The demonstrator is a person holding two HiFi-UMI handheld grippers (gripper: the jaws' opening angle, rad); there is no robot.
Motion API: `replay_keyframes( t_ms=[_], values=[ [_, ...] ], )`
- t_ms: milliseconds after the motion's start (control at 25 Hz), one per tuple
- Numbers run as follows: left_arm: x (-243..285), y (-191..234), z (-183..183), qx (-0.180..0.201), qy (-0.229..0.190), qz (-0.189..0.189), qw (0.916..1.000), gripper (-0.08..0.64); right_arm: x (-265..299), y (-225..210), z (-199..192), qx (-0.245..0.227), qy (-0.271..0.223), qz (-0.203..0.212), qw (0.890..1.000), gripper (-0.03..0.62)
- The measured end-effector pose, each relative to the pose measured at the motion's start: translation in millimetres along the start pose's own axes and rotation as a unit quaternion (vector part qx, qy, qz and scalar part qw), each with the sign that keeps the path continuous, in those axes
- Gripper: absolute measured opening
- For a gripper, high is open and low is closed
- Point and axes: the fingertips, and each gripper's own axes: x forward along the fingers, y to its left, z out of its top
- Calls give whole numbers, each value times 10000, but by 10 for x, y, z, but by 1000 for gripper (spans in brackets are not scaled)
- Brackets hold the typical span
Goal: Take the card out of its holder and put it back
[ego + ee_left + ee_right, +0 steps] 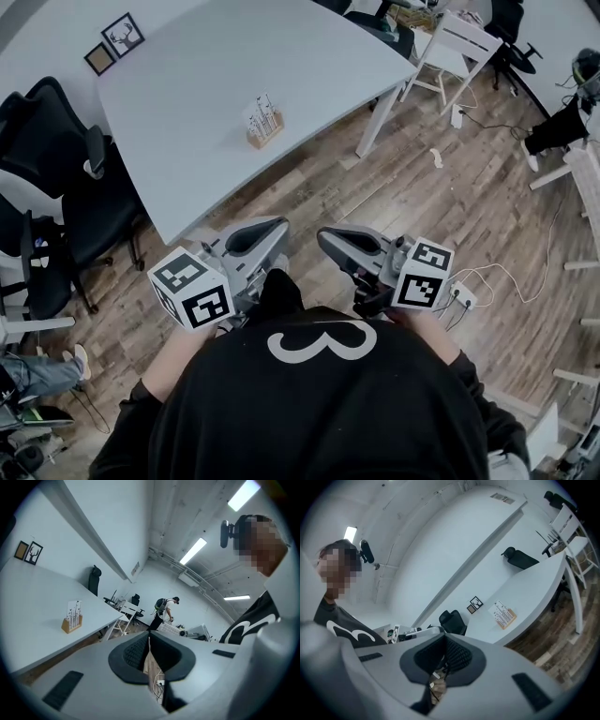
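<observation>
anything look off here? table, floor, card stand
The table looks fine: the card stands upright in its wooden holder. On the floor, a white scrap lies past the table leg, and a power strip with loose cables lies by the person's right side. No spill or damage visible.

Open floor [394, 178] from the left tool [272, 230] and right tool [330, 239] to the bench [187, 94] edge. Bare top all round the card holder [263, 124]; two small frames [112, 45] only at the far corner. Hemmed left by black chairs [47, 159], far right by a white chair [459, 42]; power strip [463, 295] and cable [506, 275] on the floor beside the right tool.
</observation>
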Motion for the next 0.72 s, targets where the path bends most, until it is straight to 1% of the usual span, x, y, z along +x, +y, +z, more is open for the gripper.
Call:
replay_keyframes(
  t_ms=[120,240,440,720],
  values=[
    [113,338,236,-72,12,20,10000,17,218,-231,177,90,-5,-118,9999,11],
    [193,603,373,-6,65,10,10000,18,400,-428,284,192,-29,-176,9997,11],
    [264,1039,483,118,208,38,9997,18,717,-706,390,312,0,-205,9993,11],
    [343,1649,561,28,419,149,9990,18,1094,-1035,518,459,54,-333,9984,11]
  ],
)
